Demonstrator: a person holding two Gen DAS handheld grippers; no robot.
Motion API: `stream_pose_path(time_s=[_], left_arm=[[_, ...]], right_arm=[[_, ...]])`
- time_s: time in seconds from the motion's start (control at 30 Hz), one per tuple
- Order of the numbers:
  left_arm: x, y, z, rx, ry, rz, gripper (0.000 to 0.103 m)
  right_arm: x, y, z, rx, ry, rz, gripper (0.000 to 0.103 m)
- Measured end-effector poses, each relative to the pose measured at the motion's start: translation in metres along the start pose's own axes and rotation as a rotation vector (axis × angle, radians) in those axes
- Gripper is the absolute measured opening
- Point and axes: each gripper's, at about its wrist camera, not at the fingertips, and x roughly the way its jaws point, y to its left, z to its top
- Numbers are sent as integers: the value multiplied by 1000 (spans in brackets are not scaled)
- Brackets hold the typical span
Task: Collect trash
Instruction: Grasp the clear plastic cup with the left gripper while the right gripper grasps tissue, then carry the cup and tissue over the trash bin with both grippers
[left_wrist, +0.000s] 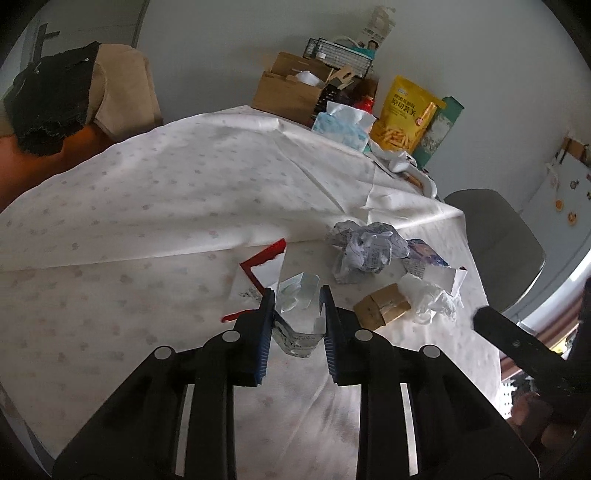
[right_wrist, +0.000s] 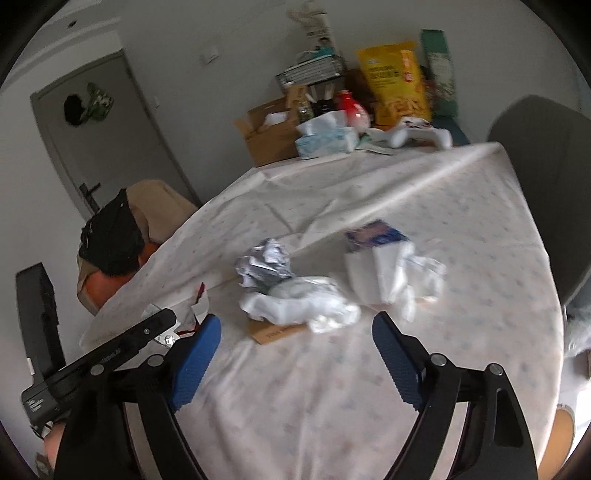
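L gripper is pinching a clear plastic blister pack w/ printed card between its narrowed blue pads, just above the tablecloth near a red-edged torn wrapper. R gripper is hanging wide apart w/ nothing between the pads, over the cloth just short of a white crumpled wrapper lying on a cardboard scrap. Crumpled newspaper ball & torn white box w/ tissue are sitting beyond it; the snack bag & tissue pack are standing at the far edge.
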Motion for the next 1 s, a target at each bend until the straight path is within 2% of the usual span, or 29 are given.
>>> stream_pose_path(time_s=[0.13,0.2,0.23,0.27,0.3,0.33,0.37,0.57,1.0], left_arm=[[-4,0,2,3,-13,-10,25],[-7,2,2,-1,-19,-14,25],[-8,4,2,-4,-22,-14,25],[-9,5,2,-8,-23,-16,25],[-10,6,2,-11,-23,-17,25],[-10,6,1,-13,-24,-19,25],[-10,6,1,-14,-24,-24,25],[-16,-5,1,-3,-41,-59,25],[-23,-30,1,25,-52,-93,25]], right_arm=[[16,12,5,-42,3,-50,84],[23,11,4,-48,16,-76,74],[26,9,3,-45,32,-73,55],[30,6,2,-36,67,-56,26],[31,4,1,-31,87,-48,14],[29,2,1,-32,80,-51,7],[22,2,0,-42,55,-54,4],[-24,2,-2,-55,-36,-27,3],[-59,-19,-2,-12,-85,-5,2]])
